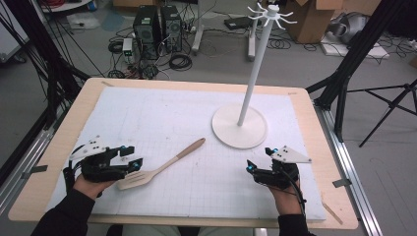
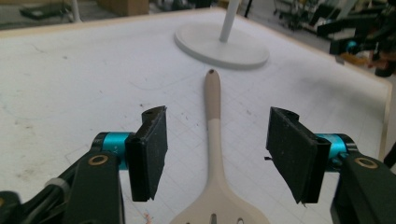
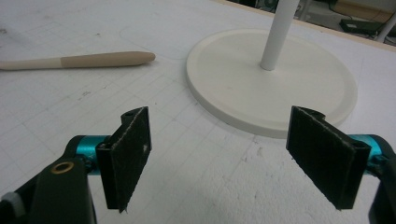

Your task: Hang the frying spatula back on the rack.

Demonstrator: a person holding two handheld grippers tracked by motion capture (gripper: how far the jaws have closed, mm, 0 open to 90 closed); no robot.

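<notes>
Room: lab floor behind the table, cables, two computer towers point(image 1: 157, 27), cardboard boxes; nothing you need.
Surface: wooden table point(image 1: 88, 98) with a white gridded mat point(image 1: 162, 113) on top; all the work sits on the mat.
Left gripper point(image 1: 129, 158): at the mat's near left corner, aimed along the spatula. Your jaws stand part open, one pad on each side of the neck, touching nothing. You're lined up for a grab, not gripping yet.
Spatula point(image 1: 160, 165): wooden, slotted, lying flat on the mat. Blade sits just beside your left gripper, handle runs diagonally away toward the stand base, tip near it but apart. In the left gripper view point(image 2: 214, 140) the neck passes between the pads, and the hang hole shows at the handle tip.
Stand point(image 1: 253, 73): white pole on a round base, right of centre, hooks at the top. Likely where the spatula hangs by its hole.
Right gripper point(image 1: 259, 158): near right of the mat, just short of the base. Jaws wide apart, holding nothing; looks parked, waiting.
Next, as I judge: close on the neck, lift level.
</notes>
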